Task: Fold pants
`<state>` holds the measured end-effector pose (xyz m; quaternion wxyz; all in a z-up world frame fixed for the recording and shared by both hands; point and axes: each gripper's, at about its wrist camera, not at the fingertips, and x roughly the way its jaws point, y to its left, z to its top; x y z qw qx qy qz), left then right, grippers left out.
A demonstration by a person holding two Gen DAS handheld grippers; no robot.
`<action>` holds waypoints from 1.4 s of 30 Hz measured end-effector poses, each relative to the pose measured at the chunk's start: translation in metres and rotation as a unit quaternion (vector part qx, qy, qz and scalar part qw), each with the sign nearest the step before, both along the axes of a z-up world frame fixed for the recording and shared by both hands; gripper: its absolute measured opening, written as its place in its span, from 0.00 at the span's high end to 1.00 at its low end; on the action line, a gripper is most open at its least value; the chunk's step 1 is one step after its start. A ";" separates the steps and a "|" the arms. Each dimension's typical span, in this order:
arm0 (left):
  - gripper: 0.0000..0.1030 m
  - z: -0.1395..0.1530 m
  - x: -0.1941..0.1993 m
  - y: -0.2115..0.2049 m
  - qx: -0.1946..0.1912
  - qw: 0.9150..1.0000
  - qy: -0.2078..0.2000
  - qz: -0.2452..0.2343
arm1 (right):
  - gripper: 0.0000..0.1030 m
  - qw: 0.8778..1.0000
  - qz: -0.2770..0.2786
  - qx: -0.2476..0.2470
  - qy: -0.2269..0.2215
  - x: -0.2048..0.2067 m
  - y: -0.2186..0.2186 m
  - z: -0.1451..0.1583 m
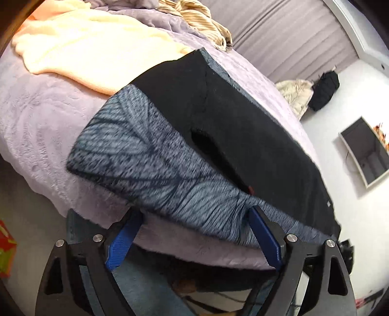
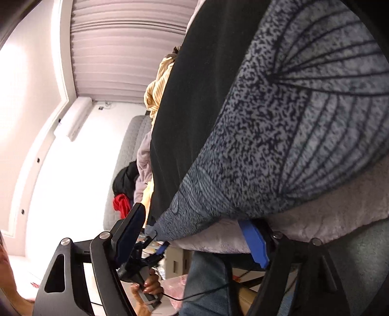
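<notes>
The pants (image 1: 194, 136) lie flat on a lavender bed cover (image 1: 36, 116), black at the upper part and grey-blue with a leaf pattern on the legs. My left gripper (image 1: 194, 214) sits at the bed's near edge. Its blue pads (image 1: 265, 233) stand wide apart, with the patterned hem lying between the tips and not pinched. In the right wrist view the patterned leg (image 2: 291, 126) fills the frame. My right gripper (image 2: 192, 226) is open too, and a corner of the hem (image 2: 160, 228) hangs between its fingers.
A cream blanket (image 1: 85, 43) and a striped tan garment (image 1: 201, 21) lie farther back on the bed. On the white floor sit a black bag (image 1: 325, 87) and a white open box (image 1: 367, 155). A person's jeans (image 1: 136, 286) stand against the bed edge.
</notes>
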<state>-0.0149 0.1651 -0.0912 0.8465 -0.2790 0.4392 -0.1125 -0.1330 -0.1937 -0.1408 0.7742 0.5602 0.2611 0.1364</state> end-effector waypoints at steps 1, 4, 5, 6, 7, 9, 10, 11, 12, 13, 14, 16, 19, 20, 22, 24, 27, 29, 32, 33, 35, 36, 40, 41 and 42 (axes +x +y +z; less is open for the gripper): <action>0.14 0.001 0.001 0.000 -0.004 1.000 -0.004 0.003 | 0.34 1.000 -0.004 0.010 0.003 0.001 0.000 -0.002; 0.14 0.006 0.002 0.000 -0.003 1.000 -0.013 0.001 | 0.86 0.999 -0.022 0.011 0.041 0.001 -0.003 -0.003; 0.19 0.010 0.000 0.001 -0.003 1.000 -0.017 -0.003 | 0.89 0.999 -0.027 0.010 0.037 -0.002 -0.002 0.001; 0.32 0.015 -0.002 0.002 -0.002 1.000 -0.023 -0.005 | 0.90 0.999 -0.028 0.001 0.028 -0.003 0.000 0.010; 0.38 0.019 -0.002 0.002 -0.003 1.000 -0.028 -0.009 | 0.90 0.999 -0.027 -0.012 0.021 -0.004 0.003 0.018; 0.42 0.033 -0.003 0.002 -0.002 0.999 -0.046 -0.017 | 0.90 0.998 -0.022 -0.061 -0.001 -0.002 0.011 0.050; 0.42 0.045 -0.002 0.001 -0.001 0.998 -0.061 -0.018 | 0.90 0.997 -0.019 -0.079 -0.009 -0.001 0.013 0.062; 0.42 0.052 0.001 -0.001 0.003 0.997 -0.071 -0.019 | 0.90 0.995 -0.016 -0.098 -0.017 0.004 0.016 0.075; 0.42 0.064 0.005 -0.004 0.011 0.996 -0.084 -0.019 | 0.90 0.992 -0.012 -0.119 -0.028 0.010 0.016 0.094; 0.42 0.071 0.009 -0.005 0.015 0.995 -0.093 -0.019 | 0.90 0.990 -0.008 -0.135 -0.035 0.015 0.016 0.107; 0.42 0.084 0.018 -0.008 0.022 0.993 -0.110 -0.018 | 0.90 0.986 -0.003 -0.160 -0.043 0.024 0.015 0.122; 0.42 0.103 0.038 -0.012 0.032 0.990 -0.133 -0.016 | 0.90 0.977 0.003 -0.208 -0.047 0.041 0.014 0.147; 0.42 0.125 0.081 -0.020 0.063 0.986 -0.157 -0.013 | 0.90 0.973 0.012 -0.228 -0.045 0.085 -0.007 0.178; 0.42 0.130 0.095 -0.022 0.069 0.984 -0.163 -0.012 | 0.90 0.972 0.012 -0.231 -0.045 0.096 -0.015 0.188; 0.42 0.138 0.130 -0.026 0.078 0.982 -0.173 -0.011 | 0.90 0.970 0.014 -0.239 -0.033 0.130 -0.038 0.199; 0.42 0.133 0.176 -0.031 0.102 0.981 -0.167 0.001 | 0.90 0.966 0.019 -0.259 -0.005 0.172 -0.056 0.198; 0.40 0.103 0.227 -0.040 0.144 0.981 -0.127 0.016 | 0.89 0.961 0.021 -0.272 0.055 0.232 -0.073 0.170; 0.32 0.073 0.258 -0.046 0.190 0.978 -0.083 0.021 | 0.85 0.954 0.026 -0.281 0.101 0.263 -0.082 0.137; 0.31 0.029 0.274 -0.050 0.228 0.973 -0.025 0.014 | 0.82 0.955 0.032 -0.252 0.153 0.292 -0.094 0.086; 0.31 0.019 0.276 -0.051 0.235 0.972 -0.016 0.011 | 0.82 0.963 0.030 -0.228 0.141 0.292 -0.101 0.077; 0.31 0.020 0.274 -0.054 0.241 0.970 -0.024 0.012 | 0.82 0.972 0.028 -0.195 0.126 0.281 -0.114 0.076; 0.31 0.026 0.270 -0.057 0.247 0.969 -0.025 0.010 | 0.81 0.973 0.030 -0.192 0.123 0.277 -0.115 0.079; 0.31 0.053 0.250 -0.080 0.255 0.966 -0.035 -0.033 | 0.70 0.973 0.026 -0.205 0.106 0.242 -0.109 0.108; 0.31 0.062 0.242 -0.092 0.249 0.966 -0.048 -0.052 | 0.69 0.975 0.020 -0.205 0.088 0.225 -0.108 0.119; 0.31 0.071 0.238 -0.107 0.244 0.965 -0.058 -0.071 | 0.69 0.976 0.014 -0.203 0.073 0.211 -0.107 0.131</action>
